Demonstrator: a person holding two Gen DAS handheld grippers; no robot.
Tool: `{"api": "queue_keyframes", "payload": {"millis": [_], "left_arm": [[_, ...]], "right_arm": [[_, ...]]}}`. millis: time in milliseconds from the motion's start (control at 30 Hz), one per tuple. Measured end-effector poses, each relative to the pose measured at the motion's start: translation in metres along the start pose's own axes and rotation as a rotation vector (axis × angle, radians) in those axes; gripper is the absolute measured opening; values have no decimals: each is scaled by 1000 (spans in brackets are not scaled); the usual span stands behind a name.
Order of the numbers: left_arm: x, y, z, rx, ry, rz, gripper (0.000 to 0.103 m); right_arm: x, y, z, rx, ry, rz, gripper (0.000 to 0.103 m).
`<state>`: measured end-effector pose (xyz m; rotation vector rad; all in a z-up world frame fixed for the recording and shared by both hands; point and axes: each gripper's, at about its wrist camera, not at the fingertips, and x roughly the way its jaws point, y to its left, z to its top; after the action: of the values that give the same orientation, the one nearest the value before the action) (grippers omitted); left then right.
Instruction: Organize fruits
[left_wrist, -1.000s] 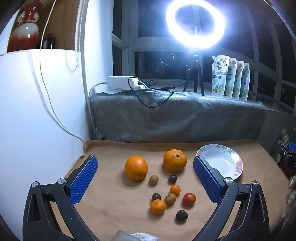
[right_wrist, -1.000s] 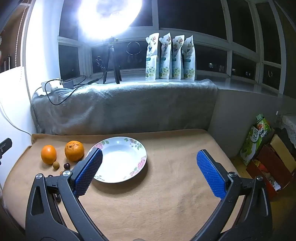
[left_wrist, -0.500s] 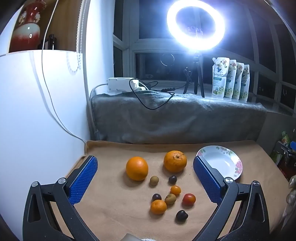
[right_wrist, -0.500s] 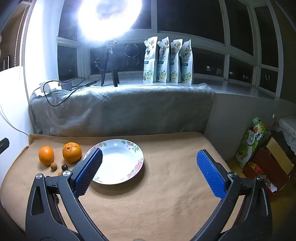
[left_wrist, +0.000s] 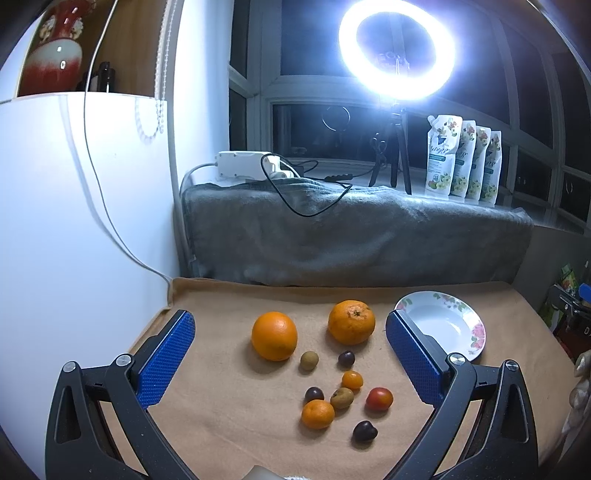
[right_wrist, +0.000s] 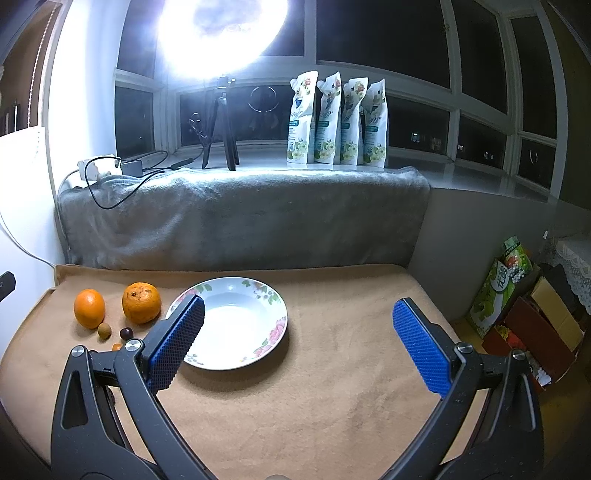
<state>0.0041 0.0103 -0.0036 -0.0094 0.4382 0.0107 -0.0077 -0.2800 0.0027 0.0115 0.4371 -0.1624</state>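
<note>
Two oranges, a smooth one (left_wrist: 274, 340) and a dimpled one (left_wrist: 351, 321), lie on the tan cloth. Before them lie several small fruits: a green one (left_wrist: 308, 360), dark plums (left_wrist: 346, 358), a small mandarin (left_wrist: 317, 414), a red one (left_wrist: 379, 398). A white floral plate (left_wrist: 458, 317) sits empty to their right; it also shows in the right wrist view (right_wrist: 258, 295). My left gripper (left_wrist: 290, 341) is open above the fruits. My right gripper (right_wrist: 299, 328) is open above the cloth, right of the plate. The oranges (right_wrist: 142, 302) show at the left there.
A grey blanket (left_wrist: 351, 236) covers the ledge behind the table, with a ring light (left_wrist: 397, 55), power strip (left_wrist: 243, 166) and pouches (right_wrist: 336, 122) on the sill. A white wall (left_wrist: 74, 221) bounds the left. Boxes (right_wrist: 535, 325) stand off the right edge.
Both grippers have drawn back and risen slightly, so the fruits and plate look a little farther. Nothing on the table has moved.
</note>
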Motion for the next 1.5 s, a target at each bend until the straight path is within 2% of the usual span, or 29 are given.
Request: {"api": "queue_keyframes", "payload": {"millis": [1500], "left_arm": [[7, 0, -4, 2, 12, -1, 102]], "right_arm": [[7, 4, -1, -1, 6, 6, 103]]}}
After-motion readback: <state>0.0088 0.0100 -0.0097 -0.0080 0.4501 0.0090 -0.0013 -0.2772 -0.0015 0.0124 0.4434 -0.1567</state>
